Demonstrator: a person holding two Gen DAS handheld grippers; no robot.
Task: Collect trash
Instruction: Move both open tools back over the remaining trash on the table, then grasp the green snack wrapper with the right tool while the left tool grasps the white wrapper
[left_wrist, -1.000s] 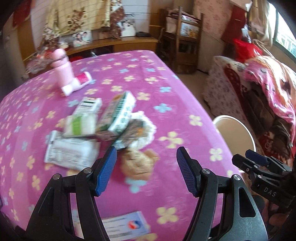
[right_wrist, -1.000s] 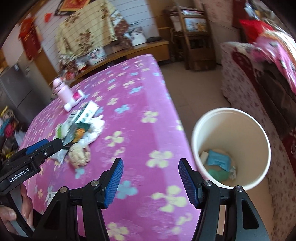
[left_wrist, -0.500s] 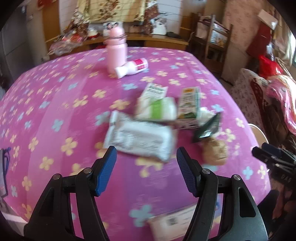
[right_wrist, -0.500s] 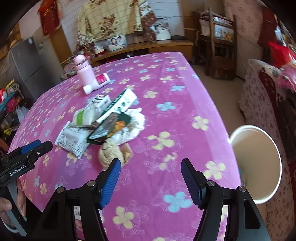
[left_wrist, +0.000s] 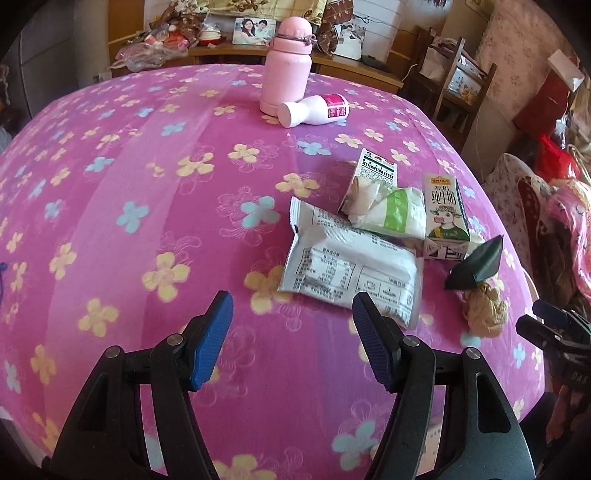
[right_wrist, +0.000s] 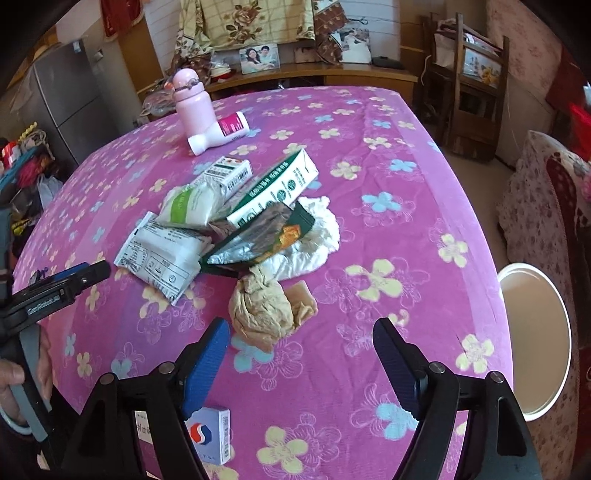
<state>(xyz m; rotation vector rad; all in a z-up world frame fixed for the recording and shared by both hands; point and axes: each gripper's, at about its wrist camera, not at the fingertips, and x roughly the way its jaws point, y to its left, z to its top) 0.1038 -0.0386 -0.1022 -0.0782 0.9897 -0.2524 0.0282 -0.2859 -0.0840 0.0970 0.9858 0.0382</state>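
A heap of trash lies on the pink flowered tablecloth (left_wrist: 147, 221): a white printed wrapper (left_wrist: 347, 266), a green-and-white packet (left_wrist: 391, 210), a milk carton (left_wrist: 445, 214), a dark foil pouch (right_wrist: 258, 236), white tissue (right_wrist: 314, 236) and a crumpled brown paper ball (right_wrist: 262, 310). My left gripper (left_wrist: 291, 314) is open and empty, just short of the white wrapper's near edge. My right gripper (right_wrist: 301, 332) hovers right behind the brown ball, its jaws opening, touching nothing. The white bin (right_wrist: 532, 332) stands on the floor past the table's right edge.
A pink flask (left_wrist: 286, 59) stands at the far side with a white bottle (left_wrist: 314, 110) lying against it. A small white box (right_wrist: 210, 432) sits by the near edge under the right gripper. A sofa, a wooden chair and a cluttered sideboard surround the table.
Both grippers swung left across the table. The left one went from the brown ball to the white wrapper. The right one left the bin for the heap, and its jaws spread wider.
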